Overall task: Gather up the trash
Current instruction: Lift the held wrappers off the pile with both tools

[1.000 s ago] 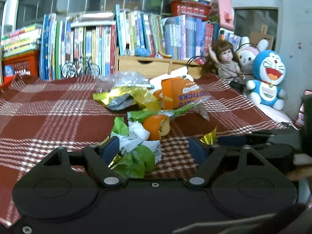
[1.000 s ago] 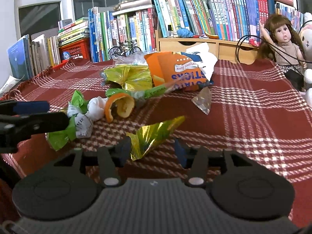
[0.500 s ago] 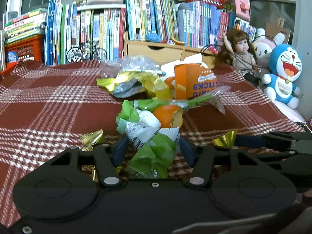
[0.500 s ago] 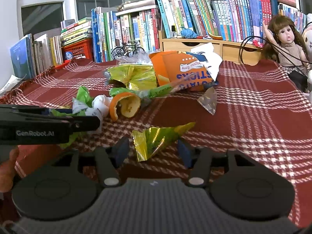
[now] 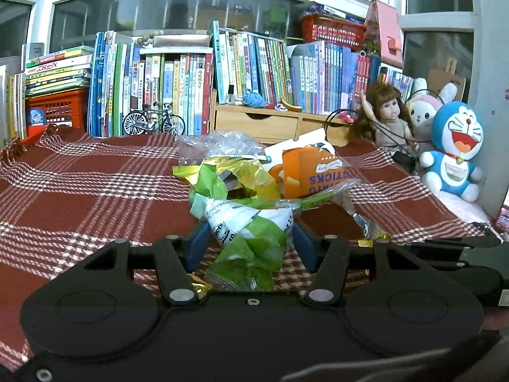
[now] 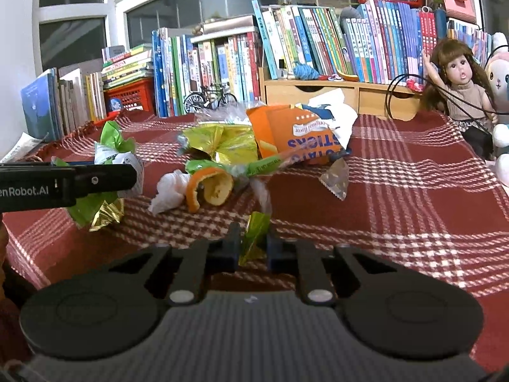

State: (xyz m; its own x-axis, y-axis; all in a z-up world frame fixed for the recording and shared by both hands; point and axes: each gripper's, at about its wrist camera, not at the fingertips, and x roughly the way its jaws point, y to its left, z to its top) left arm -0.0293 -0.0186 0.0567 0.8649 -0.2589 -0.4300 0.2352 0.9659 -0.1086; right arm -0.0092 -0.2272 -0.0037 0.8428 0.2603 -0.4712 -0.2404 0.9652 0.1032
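A: Trash location?
B: A green-and-white wrapper [image 5: 251,232] is clamped in the left gripper [image 5: 249,243], jaws closed against its sides, lifted off the red plaid surface [image 6: 413,191]. A small gold-green foil wrapper [image 6: 254,235] is pinched in the right gripper [image 6: 253,246], jaws narrow.

A: Rest of the pile?
B: Orange peel [image 6: 210,187] and crumpled tissue [image 6: 170,191] are seen touching, mid-surface. Behind them, a yellow-green bag [image 6: 222,143] and an orange snack box [image 6: 296,133] are piled together.

A: Background?
B: Books [image 5: 159,89] are lined along the back; a doll [image 5: 388,117] and blue plush [image 5: 455,149] are noted at right.
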